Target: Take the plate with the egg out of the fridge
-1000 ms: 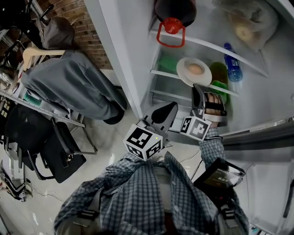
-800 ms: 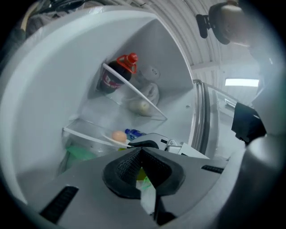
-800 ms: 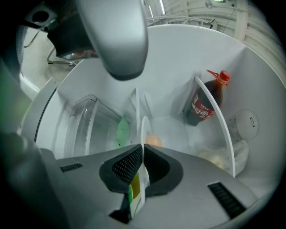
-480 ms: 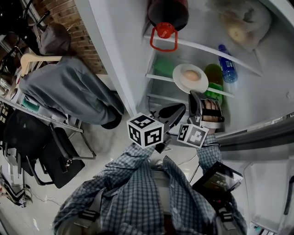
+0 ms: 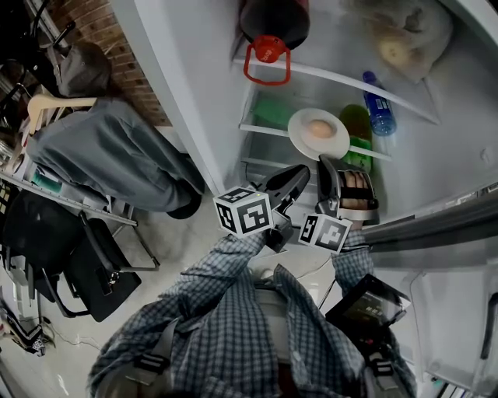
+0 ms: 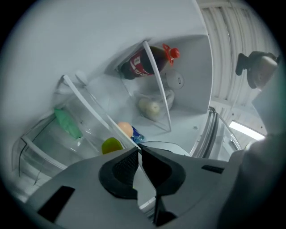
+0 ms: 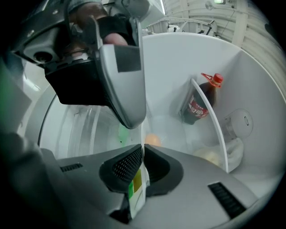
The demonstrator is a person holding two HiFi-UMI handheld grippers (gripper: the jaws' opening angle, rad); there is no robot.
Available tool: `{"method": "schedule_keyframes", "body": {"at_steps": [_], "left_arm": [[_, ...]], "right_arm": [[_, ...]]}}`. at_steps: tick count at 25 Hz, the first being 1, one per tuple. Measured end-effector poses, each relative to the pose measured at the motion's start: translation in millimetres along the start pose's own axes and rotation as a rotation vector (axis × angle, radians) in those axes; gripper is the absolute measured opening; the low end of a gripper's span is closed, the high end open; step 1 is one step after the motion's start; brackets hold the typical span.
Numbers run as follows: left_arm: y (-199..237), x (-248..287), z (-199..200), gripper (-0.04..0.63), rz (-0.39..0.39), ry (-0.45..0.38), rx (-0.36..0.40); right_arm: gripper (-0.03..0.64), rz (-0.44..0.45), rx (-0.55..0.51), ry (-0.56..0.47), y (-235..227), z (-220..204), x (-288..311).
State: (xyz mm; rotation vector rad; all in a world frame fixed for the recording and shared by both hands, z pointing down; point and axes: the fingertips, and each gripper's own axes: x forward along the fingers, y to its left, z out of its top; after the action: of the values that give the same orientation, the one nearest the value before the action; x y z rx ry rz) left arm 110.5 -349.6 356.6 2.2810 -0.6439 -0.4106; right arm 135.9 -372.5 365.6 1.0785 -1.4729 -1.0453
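right gripper (image 5: pixel 325 162) fingers pinch plate (image 5: pixel 339 141) rim | egg (image 5: pixel 317 129) atop | left gripper (image 6: pixel 138 151) fingers pressed together, empty

White plate (image 5: pixel 299 134), tan egg (image 5: pixel 317 128), blue-checked shirt (image 5: pixel 257 326).

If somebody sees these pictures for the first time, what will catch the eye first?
First comes the white plate with a brown egg on it, inside the open fridge; the right gripper pinches its near rim. Higher in the fridge, a dark bottle with a bright red cap also stands out.
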Motion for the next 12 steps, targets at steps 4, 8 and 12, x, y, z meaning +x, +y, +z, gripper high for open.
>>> {"method": "schedule_keyframes", "body": {"at_steps": [4, 8, 12], "left_arm": [[7, 1, 5, 0.009, -0.001, -0.039, -0.088], [7, 2, 14, 0.028, -0.049, -0.090, -0.183], [7, 8, 16, 0.084, -0.086, -0.107, -0.296]], "right_arm": [[0.020, 0.000, -0.004, 0.004, 0, -2, -1], [0.020, -0.001, -0.004, 0.005, 1, -2, -4], [0.020, -0.002, -0.013, 0.007, 2, -4, -7]]}}
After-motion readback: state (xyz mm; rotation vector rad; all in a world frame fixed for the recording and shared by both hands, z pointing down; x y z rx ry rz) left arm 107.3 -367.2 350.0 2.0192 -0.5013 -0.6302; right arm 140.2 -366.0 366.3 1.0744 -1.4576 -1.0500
